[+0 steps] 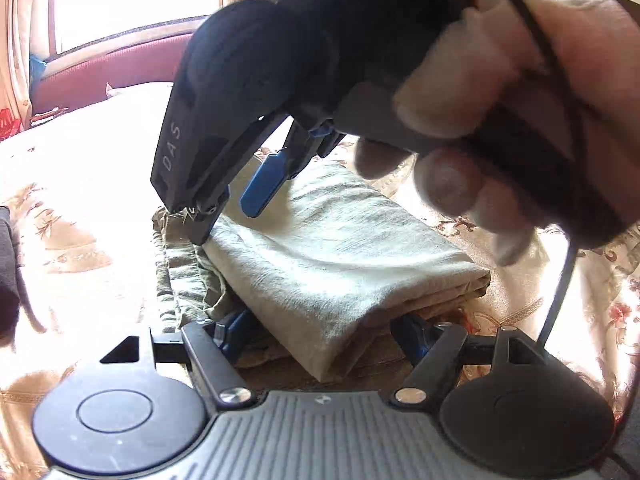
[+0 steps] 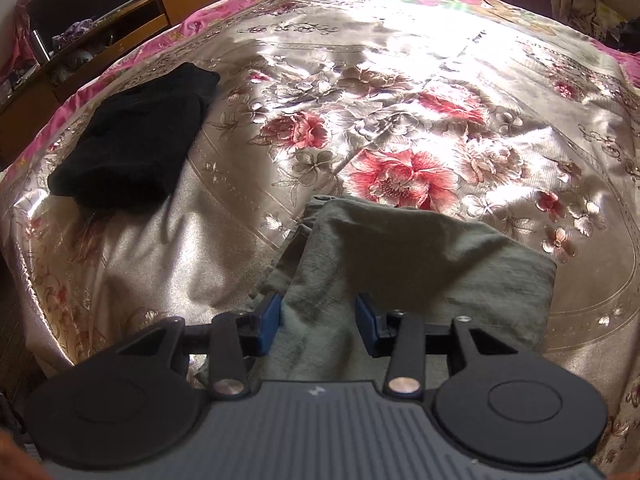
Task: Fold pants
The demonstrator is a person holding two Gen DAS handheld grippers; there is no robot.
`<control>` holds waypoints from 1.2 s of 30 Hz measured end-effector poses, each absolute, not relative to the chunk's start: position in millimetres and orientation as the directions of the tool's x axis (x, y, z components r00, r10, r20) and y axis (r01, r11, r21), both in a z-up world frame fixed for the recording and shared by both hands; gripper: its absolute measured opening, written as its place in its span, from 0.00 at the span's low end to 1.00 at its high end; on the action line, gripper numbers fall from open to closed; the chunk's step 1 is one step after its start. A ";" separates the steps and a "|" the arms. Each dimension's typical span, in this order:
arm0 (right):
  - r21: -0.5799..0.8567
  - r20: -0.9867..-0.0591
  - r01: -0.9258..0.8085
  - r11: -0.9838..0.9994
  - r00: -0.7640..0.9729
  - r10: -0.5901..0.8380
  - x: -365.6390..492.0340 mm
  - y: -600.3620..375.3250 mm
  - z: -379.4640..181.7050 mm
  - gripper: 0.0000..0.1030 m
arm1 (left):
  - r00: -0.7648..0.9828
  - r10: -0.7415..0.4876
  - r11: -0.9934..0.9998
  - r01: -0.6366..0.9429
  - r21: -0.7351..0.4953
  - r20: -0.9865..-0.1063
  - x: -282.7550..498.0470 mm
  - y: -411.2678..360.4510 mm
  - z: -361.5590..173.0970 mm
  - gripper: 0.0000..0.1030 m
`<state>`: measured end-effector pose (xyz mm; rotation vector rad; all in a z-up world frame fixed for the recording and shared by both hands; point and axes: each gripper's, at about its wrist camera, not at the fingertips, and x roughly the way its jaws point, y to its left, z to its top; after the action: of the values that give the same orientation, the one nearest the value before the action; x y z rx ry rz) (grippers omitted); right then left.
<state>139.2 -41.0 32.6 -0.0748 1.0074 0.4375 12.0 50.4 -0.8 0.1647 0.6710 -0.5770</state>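
**Inspector:** Status of the garment?

**Onlooker:** The pants (image 1: 344, 256) lie on the floral bedspread (image 2: 400, 92), already doubled into a thick, compact bundle. In the left wrist view several layers are stacked at the near right edge, so most of the folding looks finished. A looser, darker strip (possibly the waistband, I cannot be sure) sticks out along the bundle's left side.

**Inspector:** Left gripper?

**Onlooker:** The left gripper (image 1: 320, 330) is down at the near end of the bundle, its blue pads set wide apart on either side of the cloth. Spread like that, it clamps nothing; whether the pads touch the fabric I cannot tell.

**Inspector:** Right gripper?

**Onlooker:** The right gripper (image 2: 319, 328) is over the opposite end, seen from the left camera tilted down at the far left corner. Its pads are parted with fabric running between them, but there is a visible gap to the right-hand pad, so I judge it not gripping.

**Inspector:** Anything else on the bed?

**Onlooker:** A black garment (image 2: 132, 140) lies well apart, toward the pink edge of the bedspread. A wooden desk (image 2: 100, 28) stands beyond.

**Inspector:** Remaining work?

**Onlooker:** Little, in my estimate: tuck or square the protruding strip, press the bundle flat, then withdraw both tools
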 end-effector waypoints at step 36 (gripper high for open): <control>0.269 -0.805 -0.223 0.937 0.483 0.346 182.5 -59.6 14.2 0.12 | 0.667 -0.385 0.882 0.469 -0.042 -0.638 -6.6 53.4 15.1 0.71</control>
<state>182.5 -59.6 14.2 0.1339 1.0095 0.3477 -6.6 53.4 15.1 0.1299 0.6892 -0.4834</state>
